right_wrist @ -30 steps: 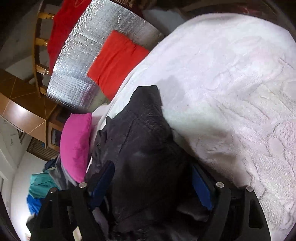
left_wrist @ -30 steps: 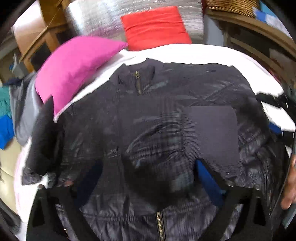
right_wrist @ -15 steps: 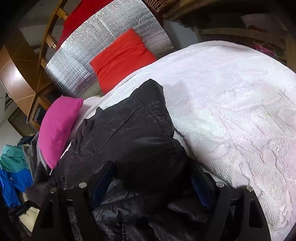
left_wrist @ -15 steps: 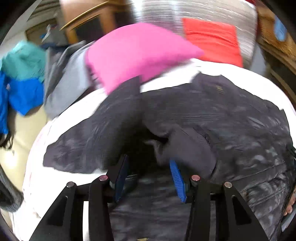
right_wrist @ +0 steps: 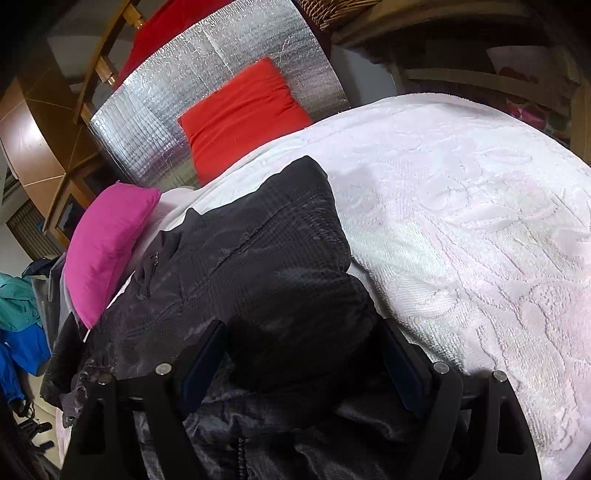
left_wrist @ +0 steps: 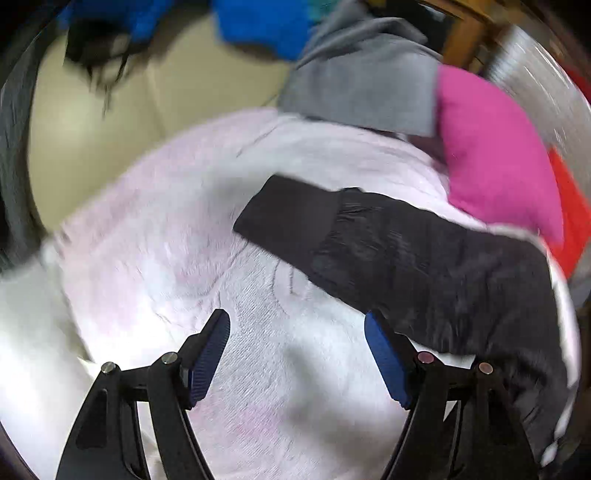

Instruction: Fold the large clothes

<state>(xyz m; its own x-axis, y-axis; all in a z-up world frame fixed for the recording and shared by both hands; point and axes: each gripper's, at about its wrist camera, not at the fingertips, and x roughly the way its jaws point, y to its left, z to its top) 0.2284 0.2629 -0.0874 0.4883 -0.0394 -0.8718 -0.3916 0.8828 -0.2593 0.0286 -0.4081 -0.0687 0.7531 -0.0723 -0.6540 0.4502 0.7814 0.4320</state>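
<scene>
My left hand-held gripper [left_wrist: 297,354] has its jaws apart, just been opening again after a brief close, nothing between them, only bare white bedspread [left_wrist: 155,236] under the blue pads [left_wrist: 208,349]. Black jacket [right_wrist: 229,273] lies spread on the bed; that's the landmark. In the left wrist view one jacket sleeve [left_wrist: 399,254] stretches out flat across the bedspread, its plain dark cuff [left_wrist: 288,218] at the far end, up-left of the left gripper; the right-hand pad sits just beside the sleeve's lower edge, touching or not I can't tell. Frame is motion-blurred. My right hand-held gripper [right_wrist: 304,363] is over the jacket's near side, jaws wide, with a raised bulge of jacket fabric between the fingers; whether the pads actually press on it I cannot tell, they're in shadow. Jacket zipper [right_wrist: 242,458] runs down near the bottom edge of the right wrist view. Beyond the jacket: pink pillow [right_wrist: 107,247] by its collar side, red pillow [right_wrist: 243,114] further back against a silver foil panel [right_wrist: 155,122]. Grey garment [left_wrist: 362,81] and blue clothes [left_wrist: 258,26] lie past the bed, beyond the sleeve cuff.
</scene>
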